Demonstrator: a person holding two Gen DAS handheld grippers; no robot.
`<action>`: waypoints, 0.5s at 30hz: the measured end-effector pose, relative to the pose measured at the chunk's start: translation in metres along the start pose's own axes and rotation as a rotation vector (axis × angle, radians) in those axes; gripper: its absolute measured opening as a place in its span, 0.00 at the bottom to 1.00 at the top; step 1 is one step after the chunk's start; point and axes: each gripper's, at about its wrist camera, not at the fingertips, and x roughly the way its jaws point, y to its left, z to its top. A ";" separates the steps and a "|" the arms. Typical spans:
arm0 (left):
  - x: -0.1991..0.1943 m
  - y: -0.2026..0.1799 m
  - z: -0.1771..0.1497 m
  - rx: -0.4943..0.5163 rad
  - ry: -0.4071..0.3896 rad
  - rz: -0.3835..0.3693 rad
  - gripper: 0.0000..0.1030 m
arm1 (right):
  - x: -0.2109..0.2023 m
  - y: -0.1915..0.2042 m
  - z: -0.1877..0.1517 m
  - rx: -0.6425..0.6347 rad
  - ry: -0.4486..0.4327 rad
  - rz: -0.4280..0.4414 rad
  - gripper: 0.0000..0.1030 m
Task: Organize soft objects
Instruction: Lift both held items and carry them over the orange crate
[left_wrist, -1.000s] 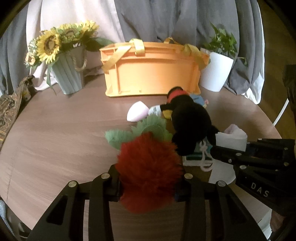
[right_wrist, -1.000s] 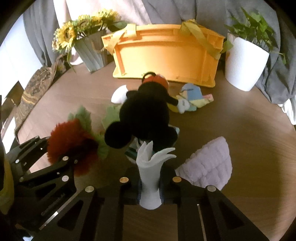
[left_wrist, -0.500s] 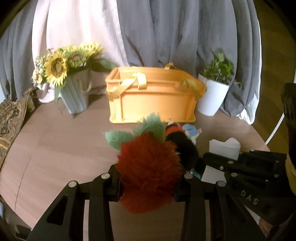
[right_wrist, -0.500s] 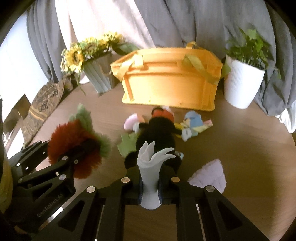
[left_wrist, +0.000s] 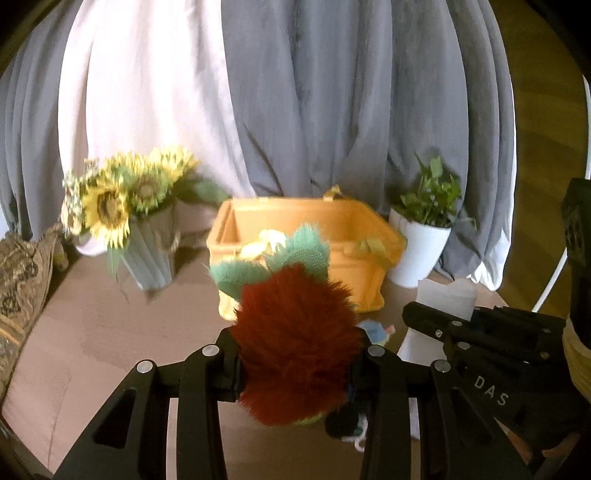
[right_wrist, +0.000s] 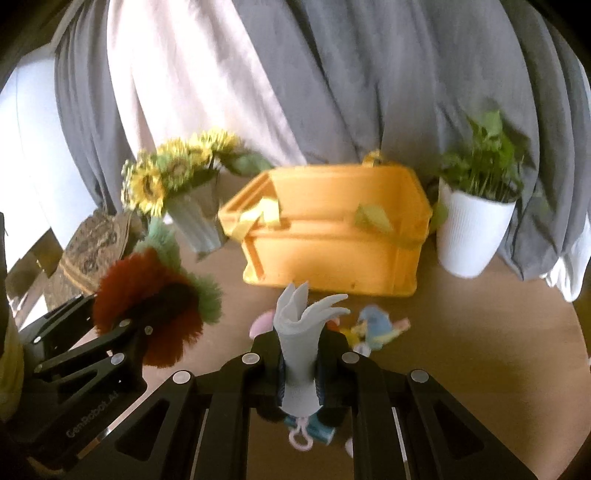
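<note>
My left gripper (left_wrist: 295, 365) is shut on a red furry plush with green leaves (left_wrist: 295, 332), held above the table in front of the orange crate (left_wrist: 362, 236). My right gripper (right_wrist: 299, 373) is shut on a white cloth (right_wrist: 299, 332), also raised. The red plush (right_wrist: 147, 314) and left gripper show at the left of the right wrist view, with the crate (right_wrist: 332, 251) behind. A blue-and-yellow soft toy (right_wrist: 376, 326) and a pink item (right_wrist: 260, 325) lie on the table before the crate. A black plush is mostly hidden under the right gripper.
A sunflower vase (right_wrist: 192, 210) stands left of the crate and a white potted plant (right_wrist: 472, 229) right of it. Grey and white curtains hang behind. A patterned cushion (left_wrist: 18, 280) lies at the table's left edge.
Both grippers have risen and tilted up with their loads; the table toys dropped low in view and the crate's open top now shows.
</note>
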 end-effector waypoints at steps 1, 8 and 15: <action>0.000 0.000 0.005 0.004 -0.009 0.002 0.37 | -0.001 0.000 0.003 0.001 -0.010 -0.003 0.13; 0.004 -0.003 0.038 0.025 -0.072 0.007 0.37 | -0.004 -0.003 0.030 0.009 -0.080 -0.006 0.13; 0.012 -0.004 0.070 0.032 -0.128 0.001 0.37 | -0.002 -0.005 0.057 0.008 -0.139 -0.010 0.13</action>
